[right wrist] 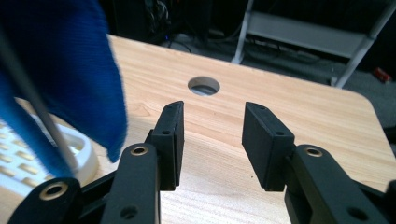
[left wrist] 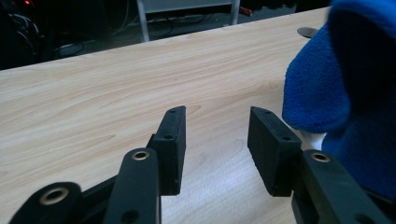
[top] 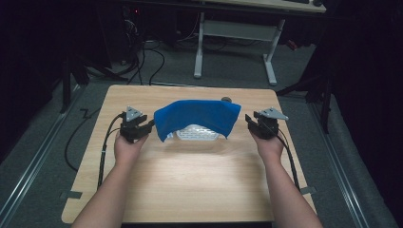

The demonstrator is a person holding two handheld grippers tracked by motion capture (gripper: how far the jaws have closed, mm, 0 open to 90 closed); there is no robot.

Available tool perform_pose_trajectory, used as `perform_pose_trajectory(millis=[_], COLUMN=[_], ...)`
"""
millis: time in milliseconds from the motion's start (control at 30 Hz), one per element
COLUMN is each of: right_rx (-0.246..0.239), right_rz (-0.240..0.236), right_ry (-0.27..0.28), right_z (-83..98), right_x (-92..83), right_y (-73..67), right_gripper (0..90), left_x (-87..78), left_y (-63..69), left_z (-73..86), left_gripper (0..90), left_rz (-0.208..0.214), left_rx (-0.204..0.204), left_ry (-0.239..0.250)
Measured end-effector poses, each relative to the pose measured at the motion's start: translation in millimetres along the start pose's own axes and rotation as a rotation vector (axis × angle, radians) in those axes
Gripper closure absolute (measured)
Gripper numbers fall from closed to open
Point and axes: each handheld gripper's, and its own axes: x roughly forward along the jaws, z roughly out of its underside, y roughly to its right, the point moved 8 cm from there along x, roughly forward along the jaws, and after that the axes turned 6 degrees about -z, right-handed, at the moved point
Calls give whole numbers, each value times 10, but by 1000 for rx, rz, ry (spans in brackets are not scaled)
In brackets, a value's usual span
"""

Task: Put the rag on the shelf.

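Observation:
A blue cloth hangs draped over a white plastic, grid-patterned object in the far middle of the wooden table. My left gripper sits at the cloth's left end, open, with nothing between its jaws. In the left gripper view the cloth hangs just right of the right jaw, beside my gripper. My right gripper is at the cloth's right end, open and empty. In the right gripper view the cloth and the white object lie left of my gripper.
A round cable hole is in the table behind the cloth, near the far edge. A thin grey rod crosses in front of the cloth. Beyond the table stand a white-legged desk and floor cables.

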Motion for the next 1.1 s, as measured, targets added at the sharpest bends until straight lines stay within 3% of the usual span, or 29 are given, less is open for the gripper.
perform_pose_trajectory(millis=[100,200,500,633,767,867,967,1033,1100], right_rx=[-19,-29,-66,-82,-85,-93,-104,-108,-119], right_rz=[-1,-1,-14,-14,-35,-42,-58,-72,-90], right_ry=[-20,-1,21,10,16,8,9,6,11], right_z=[47,82,163,258,364,459,566,629,734], right_x=[-76,-189,-462,-590,-711,-782,-864,-905,-958], right_y=[-24,-68,-226,-340,-485,-596,-754,-849,-973], right_gripper=[560,540,495,478,472,467,457,450,443], left_x=[-71,-151,-432,-580,-695,-785,-871,-931,-989], left_y=[19,31,109,208,358,516,734,880,1058], left_z=[71,149,336,433,515,569,640,709,841], left_gripper=[553,552,538,539,541,541,543,543,550], left_rz=[-2,3,8,19,50,70,119,114,134], left_rx=[4,-18,-24,-3,6,35,37,60,44], left_ry=[-10,-16,-12,-11,-6,-4,-13,-14,-18])
